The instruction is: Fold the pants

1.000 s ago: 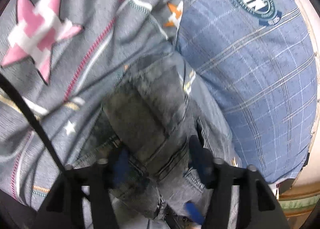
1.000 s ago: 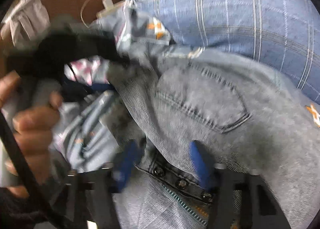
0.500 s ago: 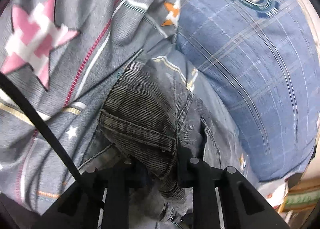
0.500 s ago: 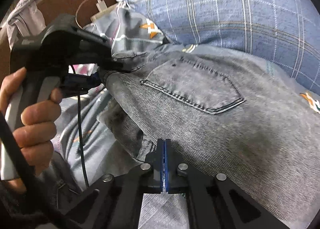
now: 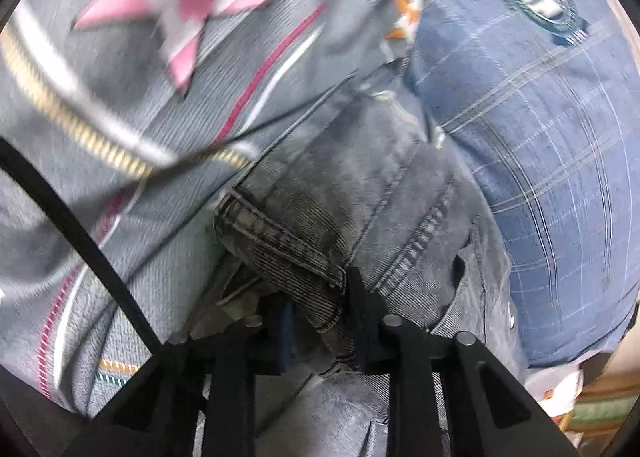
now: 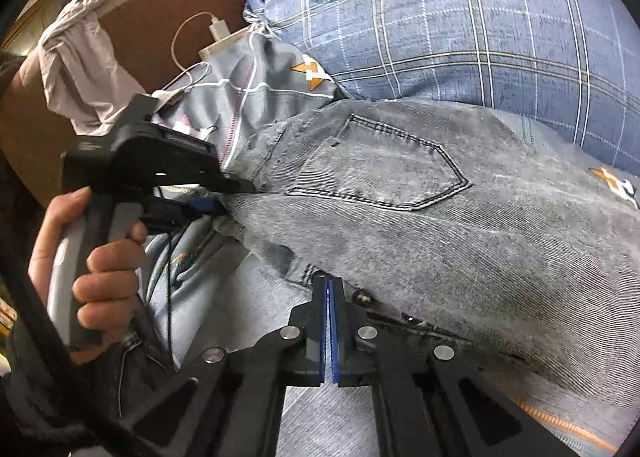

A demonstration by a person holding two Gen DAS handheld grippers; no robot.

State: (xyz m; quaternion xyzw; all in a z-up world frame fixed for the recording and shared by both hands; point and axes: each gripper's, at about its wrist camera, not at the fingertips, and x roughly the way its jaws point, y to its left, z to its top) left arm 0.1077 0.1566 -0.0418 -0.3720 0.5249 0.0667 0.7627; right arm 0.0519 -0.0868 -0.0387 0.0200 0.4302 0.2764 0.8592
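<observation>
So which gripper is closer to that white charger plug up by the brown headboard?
Left. The left gripper grips the jeans just below the charger plug; the right gripper is farther down, at the jeans' lower edge.

In the right wrist view, the pants point(image 6: 420, 225) are spread across the middle over a bedsheet point(image 6: 260, 93), with a pillow point(image 6: 460, 17) behind them at twelve o'clock. A power bank point(image 6: 222, 47) is placed at eleven o'clock beside the pillow, and a hand point(image 6: 88, 253) is seen at nine o'clock. In the left wrist view, the pants are flanked by the pillow at two o'clock and the bedsheet at ten o'clock.
</observation>
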